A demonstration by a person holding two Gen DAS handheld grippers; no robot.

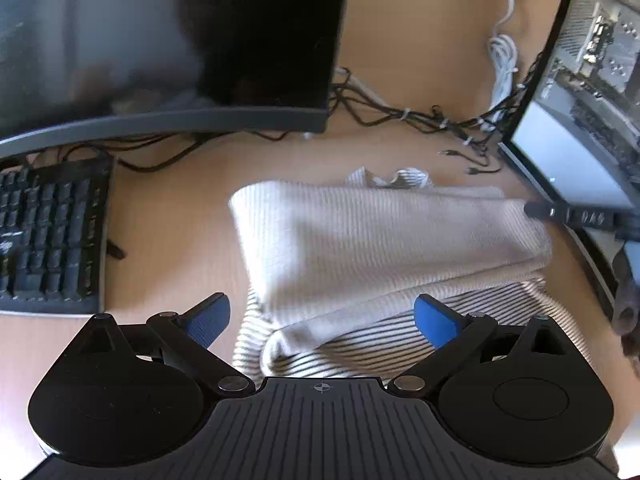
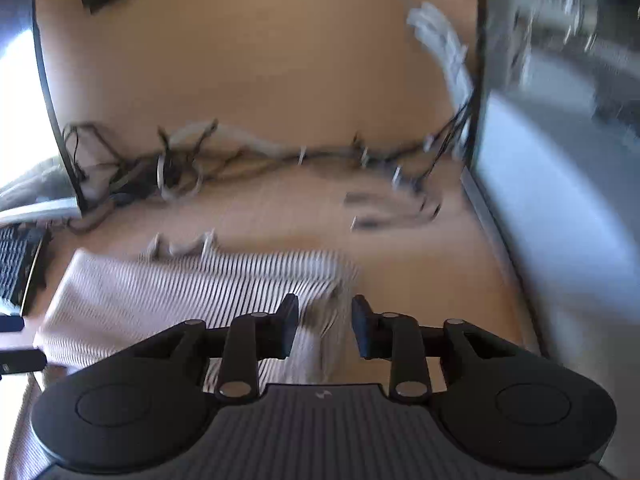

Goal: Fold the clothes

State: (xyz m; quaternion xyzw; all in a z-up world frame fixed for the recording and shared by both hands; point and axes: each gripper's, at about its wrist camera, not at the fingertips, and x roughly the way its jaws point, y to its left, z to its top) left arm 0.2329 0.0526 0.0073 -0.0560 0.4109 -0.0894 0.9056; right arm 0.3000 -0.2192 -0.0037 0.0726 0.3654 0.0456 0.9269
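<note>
A cream ribbed garment with thin dark stripes (image 1: pixel 384 248) lies folded on the wooden desk (image 1: pixel 172 232). A striped layer shows under its near edge. My left gripper (image 1: pixel 324 320) hovers over that near edge, open wide, and its blue pads (image 1: pixel 210 320) hold nothing. In the blurred right wrist view the same garment (image 2: pixel 168 292) stretches to the left. My right gripper (image 2: pixel 326 326) stands at its right end, fingers a narrow gap apart with cloth and bare desk showing between them. A black finger of the right gripper (image 1: pixel 560 216) touches the garment's right edge.
A black keyboard (image 1: pixel 48 236) lies left of the garment under a dark monitor (image 1: pixel 160 40). A lit monitor (image 1: pixel 580 120) stands close on the right. Tangled black cables (image 1: pixel 400 116) and a white cable bundle (image 1: pixel 504 56) run along the back of the desk.
</note>
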